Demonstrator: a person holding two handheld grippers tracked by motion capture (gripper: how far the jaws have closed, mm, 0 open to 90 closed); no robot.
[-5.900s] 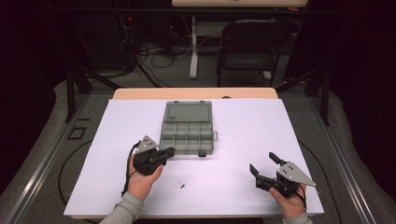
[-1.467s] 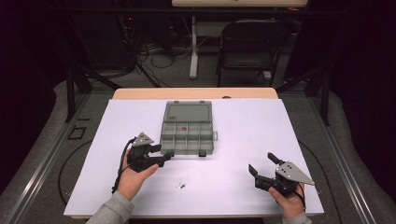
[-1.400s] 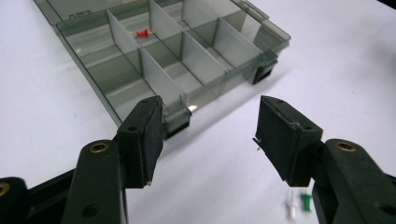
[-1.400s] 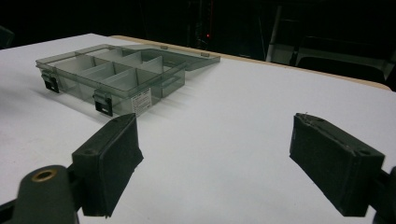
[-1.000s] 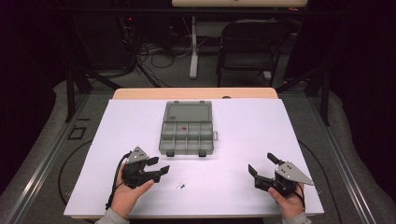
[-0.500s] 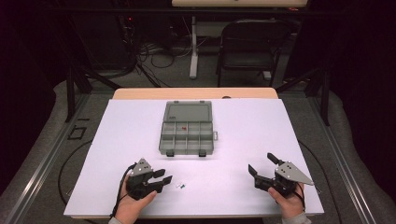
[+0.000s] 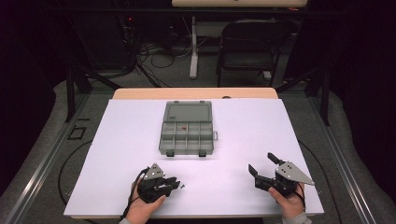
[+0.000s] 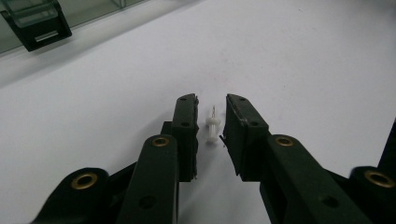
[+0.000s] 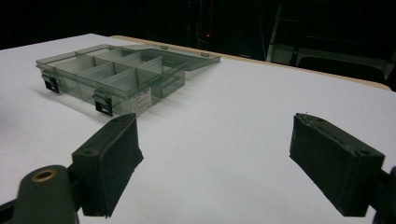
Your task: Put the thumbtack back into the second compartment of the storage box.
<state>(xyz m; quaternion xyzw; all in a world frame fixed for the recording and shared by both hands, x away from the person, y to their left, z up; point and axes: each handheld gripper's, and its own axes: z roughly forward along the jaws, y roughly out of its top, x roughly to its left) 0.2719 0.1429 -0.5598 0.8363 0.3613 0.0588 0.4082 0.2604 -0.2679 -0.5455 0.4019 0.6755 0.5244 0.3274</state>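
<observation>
A small white push pin (image 8: 212,129) lies on the white table between the jaws of my left gripper (image 8: 208,119). The jaws stand a narrow gap apart, close on either side of the pin without clamping it. From above, the left gripper (image 7: 173,183) sits low near the table's front edge, with the pin (image 7: 183,186) at its tips. My right gripper (image 7: 262,163) rests at the front right, wide open with nothing between its fingers (image 9: 113,154). A clear grey compartment box (image 7: 187,129) stands open mid-table, and one cell holds a small red item (image 7: 184,126).
The box's lid lies folded back toward the far side. The box (image 9: 112,74) is to the left of and beyond the right gripper. One of its black latches (image 8: 39,28) shows at the top left of the left gripper view. A chair (image 7: 250,44) stands behind the table.
My left gripper has drawn back from the box toward the front edge, then moved right to the white pin, and its jaws have narrowed around it. The right gripper has stayed put.
</observation>
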